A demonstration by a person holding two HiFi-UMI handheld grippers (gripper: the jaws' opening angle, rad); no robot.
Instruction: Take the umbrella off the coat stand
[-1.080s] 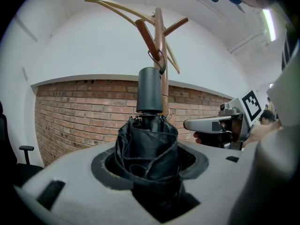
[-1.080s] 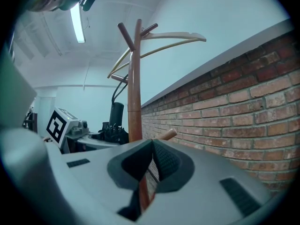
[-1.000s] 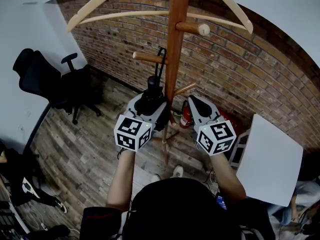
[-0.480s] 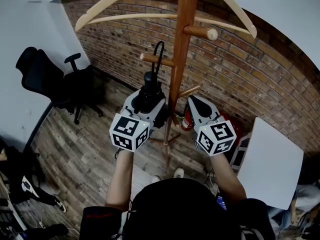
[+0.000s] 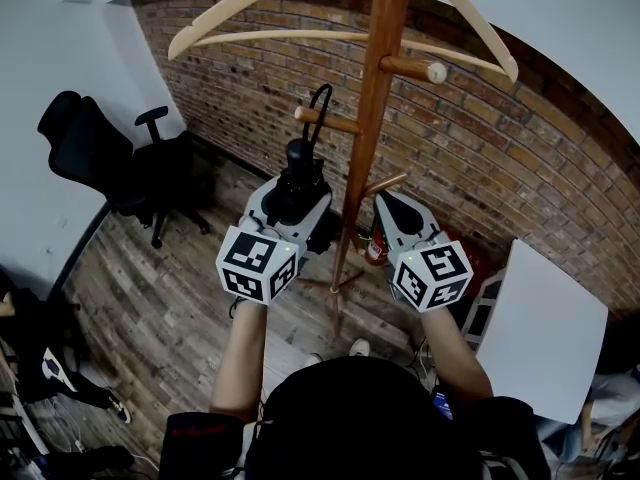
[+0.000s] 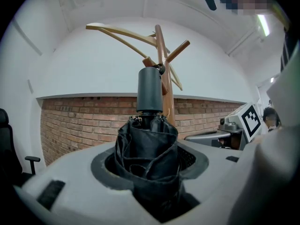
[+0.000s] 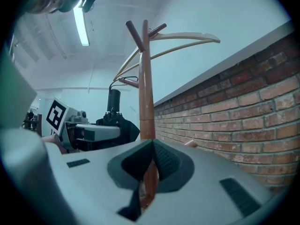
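A folded black umbrella [image 5: 300, 180] stands upright in my left gripper [image 5: 293, 206], whose jaws are shut on its bundled cloth [image 6: 146, 146]. Its dark handle [image 6: 150, 89] points up, and its thin strap loop [image 5: 320, 103] crosses a peg [image 5: 335, 122] of the wooden coat stand [image 5: 372, 118] near the peg's tip. I cannot tell whether the loop is still round the peg. My right gripper [image 5: 388, 206] is just right of the pole with its pads together and nothing between them. Beyond the right gripper's pads [image 7: 152, 156] I see the pole [image 7: 146, 88] and the umbrella [image 7: 117, 121].
Pale wooden hangers [image 5: 300, 36] spread from the stand's top. A brick wall [image 5: 500, 138] runs behind. A black office chair [image 5: 100, 158] is at the left, a red fire extinguisher [image 5: 375, 246] by the stand's foot, and a white panel [image 5: 545, 318] at the right.
My left gripper has risen a little with the umbrella, and the strap loop now stands higher against the peg. The right gripper has hardly moved.
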